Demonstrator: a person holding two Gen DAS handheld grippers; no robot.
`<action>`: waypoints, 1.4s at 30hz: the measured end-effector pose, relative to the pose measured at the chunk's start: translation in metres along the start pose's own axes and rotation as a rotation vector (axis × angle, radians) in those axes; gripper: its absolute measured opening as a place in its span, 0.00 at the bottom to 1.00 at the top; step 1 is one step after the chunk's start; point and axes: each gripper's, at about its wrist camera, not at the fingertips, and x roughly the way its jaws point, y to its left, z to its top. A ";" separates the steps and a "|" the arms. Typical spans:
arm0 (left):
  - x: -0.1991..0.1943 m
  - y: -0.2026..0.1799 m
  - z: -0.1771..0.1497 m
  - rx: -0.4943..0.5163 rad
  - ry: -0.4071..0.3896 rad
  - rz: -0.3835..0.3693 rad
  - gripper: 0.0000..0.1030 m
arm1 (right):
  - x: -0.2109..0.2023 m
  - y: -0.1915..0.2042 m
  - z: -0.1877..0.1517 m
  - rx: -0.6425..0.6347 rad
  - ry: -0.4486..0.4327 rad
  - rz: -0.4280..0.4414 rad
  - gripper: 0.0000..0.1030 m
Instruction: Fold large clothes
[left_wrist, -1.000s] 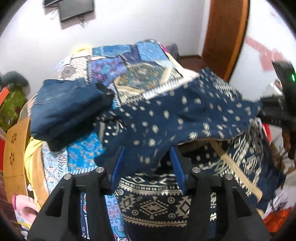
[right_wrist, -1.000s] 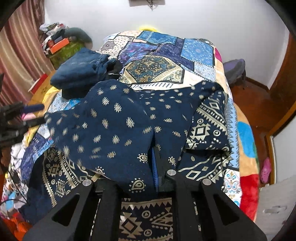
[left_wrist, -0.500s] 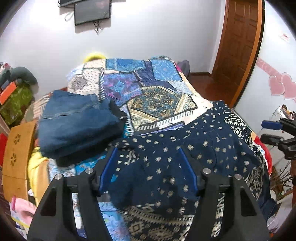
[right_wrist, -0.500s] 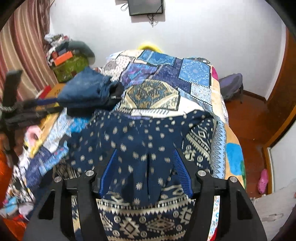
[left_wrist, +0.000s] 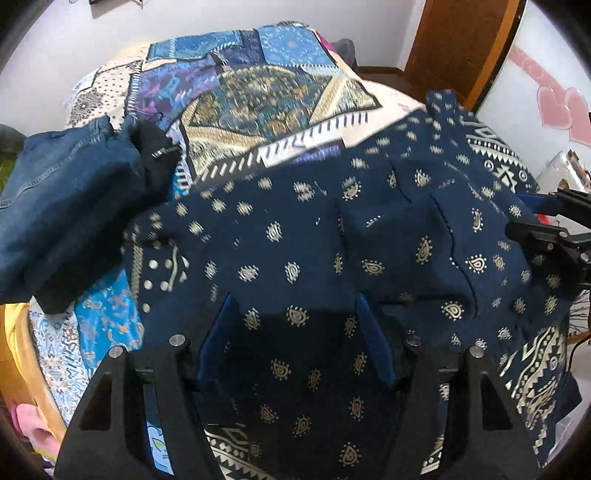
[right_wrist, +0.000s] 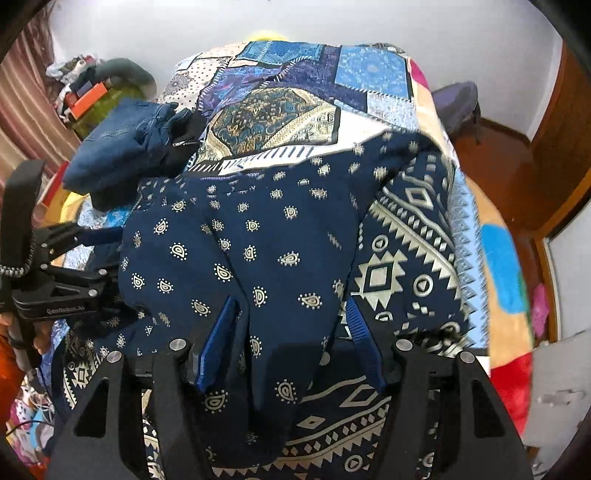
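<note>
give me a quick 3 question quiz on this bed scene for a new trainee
1. True or false: the left tongs are shut tight on the navy printed garment.
2. Multiple choice: the folded blue jeans lie A) on top of the navy garment, B) beside it on the patchwork bedspread, toward the head of the bed, C) on the floor by the door.
3. Fill in: the wide band along the garment's edge shows a pale ______ pattern.

Key:
1. False; both the left and right tongs stand open, with cloth between the fingers.
2. B
3. geometric (diamonds and triangles)
</note>
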 end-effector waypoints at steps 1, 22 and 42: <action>0.000 0.000 0.000 -0.005 -0.001 -0.002 0.65 | -0.002 -0.002 0.000 0.013 -0.003 0.007 0.60; -0.051 0.164 -0.047 -0.511 -0.085 0.067 0.73 | -0.049 -0.078 0.020 0.257 -0.130 0.006 0.62; 0.056 0.151 -0.051 -0.638 0.059 -0.320 0.84 | 0.023 -0.120 0.010 0.410 0.049 0.221 0.62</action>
